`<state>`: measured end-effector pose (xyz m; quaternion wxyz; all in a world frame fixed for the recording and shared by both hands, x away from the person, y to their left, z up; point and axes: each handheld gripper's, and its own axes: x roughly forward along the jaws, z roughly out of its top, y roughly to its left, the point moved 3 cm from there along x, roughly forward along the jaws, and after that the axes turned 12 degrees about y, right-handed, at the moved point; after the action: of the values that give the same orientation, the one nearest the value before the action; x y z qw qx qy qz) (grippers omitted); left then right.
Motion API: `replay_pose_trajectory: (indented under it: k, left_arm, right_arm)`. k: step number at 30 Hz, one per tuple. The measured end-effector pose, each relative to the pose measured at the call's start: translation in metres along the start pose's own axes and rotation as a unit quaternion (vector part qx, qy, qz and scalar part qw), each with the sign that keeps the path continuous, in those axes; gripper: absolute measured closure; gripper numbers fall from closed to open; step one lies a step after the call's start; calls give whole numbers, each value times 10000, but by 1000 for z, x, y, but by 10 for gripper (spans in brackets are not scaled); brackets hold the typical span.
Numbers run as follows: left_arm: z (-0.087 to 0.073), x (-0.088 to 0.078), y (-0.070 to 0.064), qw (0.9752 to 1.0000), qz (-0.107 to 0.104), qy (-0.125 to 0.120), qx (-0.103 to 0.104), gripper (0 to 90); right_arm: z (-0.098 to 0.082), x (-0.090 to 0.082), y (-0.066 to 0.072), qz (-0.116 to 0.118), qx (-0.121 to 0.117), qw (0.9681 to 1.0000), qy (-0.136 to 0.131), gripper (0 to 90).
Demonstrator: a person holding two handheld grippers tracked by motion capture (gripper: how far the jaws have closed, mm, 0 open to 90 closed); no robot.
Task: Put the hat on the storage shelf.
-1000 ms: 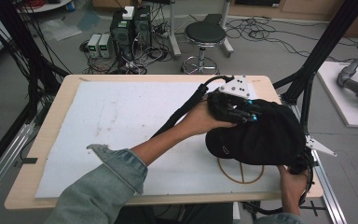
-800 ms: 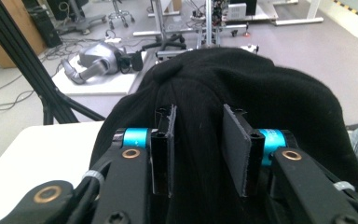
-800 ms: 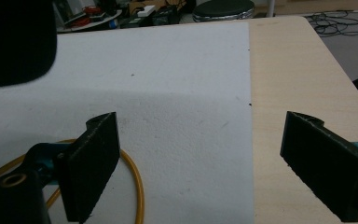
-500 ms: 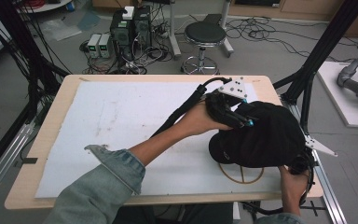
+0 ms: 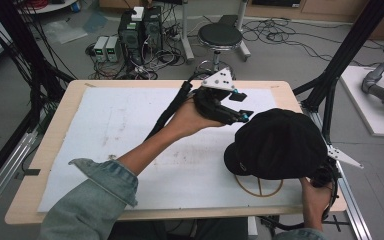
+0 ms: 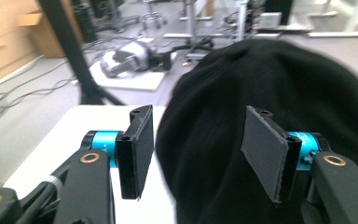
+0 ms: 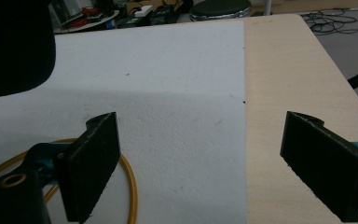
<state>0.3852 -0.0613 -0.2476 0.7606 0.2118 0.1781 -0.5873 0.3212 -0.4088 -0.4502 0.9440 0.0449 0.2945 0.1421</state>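
A black cap [image 5: 280, 142] sits at the table's right side, over a yellow ring [image 5: 260, 189] with crossed spokes that peeks out under its near edge. My left gripper [image 5: 241, 105] hovers just left of the cap's far side, open, with nothing between its pads. In the left gripper view the cap [image 6: 270, 79] bulges close ahead of the spread jaws. My right gripper [image 7: 205, 158] is open low over the table. The ring [image 7: 128, 182] curves past its left pad, and the cap [image 7: 14, 42] hangs at the upper left. A hand [image 5: 316, 195] holds it below the cap's right edge.
A white sheet [image 5: 130, 125] covers most of the wooden table [image 5: 285, 89]. Black frame posts [image 5: 345, 55] rise at the table's right, a stool [image 5: 220, 35] and electronics boxes [image 5: 140, 27] stand behind it. The left forearm [image 5: 145, 150] crosses the sheet diagonally.
My left gripper has drawn back up and to the left, off the top of the cap, and now stands apart from it. The cap and right hand stay put.
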Motion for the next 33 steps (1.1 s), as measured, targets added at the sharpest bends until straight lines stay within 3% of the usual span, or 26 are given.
replay_pose_trajectory:
  k: [7,17,25,32,33]
  left_arm:
    - [-18,-33,21,9989,396,-65,-246,426]
    - [-60,-75,45,9925,1053,21,-616,390]
    - [-108,-107,57,9820,1585,70,-1028,355]
    - [-153,-141,61,9686,2077,65,-1368,316]
    - [-161,-147,61,9650,2201,71,-1425,310]
  right_arm:
    - [0,1,1,11,13,10000,14,117]
    - [0,0,1,16,27,10000,18,117]
    - [2,3,2,21,0,10000,17,117]
    - [4,6,5,33,-15,10000,36,117]
    - [4,7,5,20,-55,10000,37,117]
